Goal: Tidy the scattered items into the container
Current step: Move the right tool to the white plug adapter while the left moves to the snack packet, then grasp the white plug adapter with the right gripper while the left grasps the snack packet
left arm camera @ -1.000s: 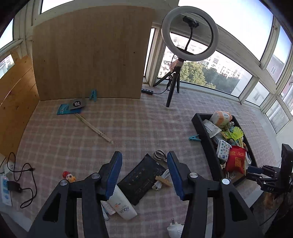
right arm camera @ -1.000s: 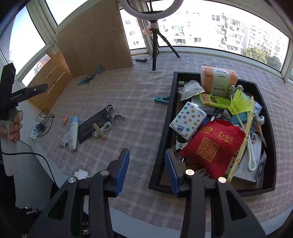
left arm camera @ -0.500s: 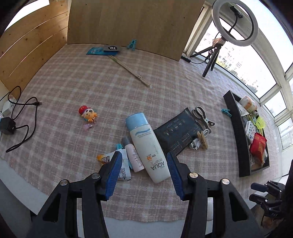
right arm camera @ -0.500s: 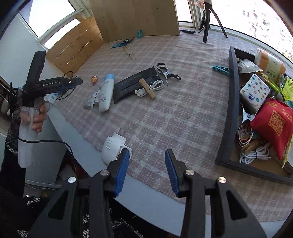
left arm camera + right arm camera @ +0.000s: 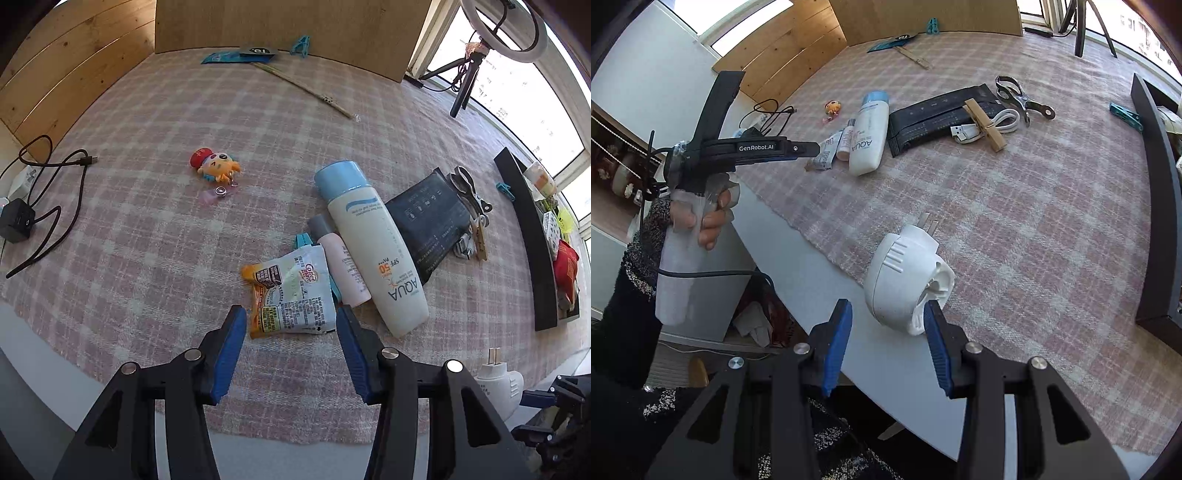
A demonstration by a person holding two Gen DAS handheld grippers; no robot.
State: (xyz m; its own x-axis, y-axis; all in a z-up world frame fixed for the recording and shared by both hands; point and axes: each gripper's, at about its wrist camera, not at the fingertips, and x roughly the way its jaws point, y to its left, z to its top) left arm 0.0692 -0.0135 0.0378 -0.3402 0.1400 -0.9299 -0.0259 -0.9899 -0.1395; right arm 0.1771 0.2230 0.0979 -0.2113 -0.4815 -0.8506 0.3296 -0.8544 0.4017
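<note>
The Coffee Mate sachet [image 5: 291,291] is parked flat on the checked cloth at the near edge of the bench [image 5: 147,206], pretty much dead ahead of the left tongs [image 5: 291,325], just past the blue pads. Its long axis is seen running near-to-far, roughly in line with the way the tongs point, so its narrow width sits across the gap. The left tongs are held wide with nothing in them, and the sachet's near end already looks framed between the tips, though no contact can be made out.

Just right of the sachet, a small pink tube [image 5: 343,269] and the big AQUA sunscreen bottle [image 5: 373,251] are laid side by side, the tube touching the sachet's right edge, so a clean pinch might get crowded on that side.

Over at the right tongs [image 5: 886,325], the white plug adapter [image 5: 905,280] is sat just beyond the tips at the cloth's near edge, prongs pointing far. Those tongs are also held apart and empty.

The black container [image 5: 532,243] is way off on the far right, so it's closer to the right hand.
</note>
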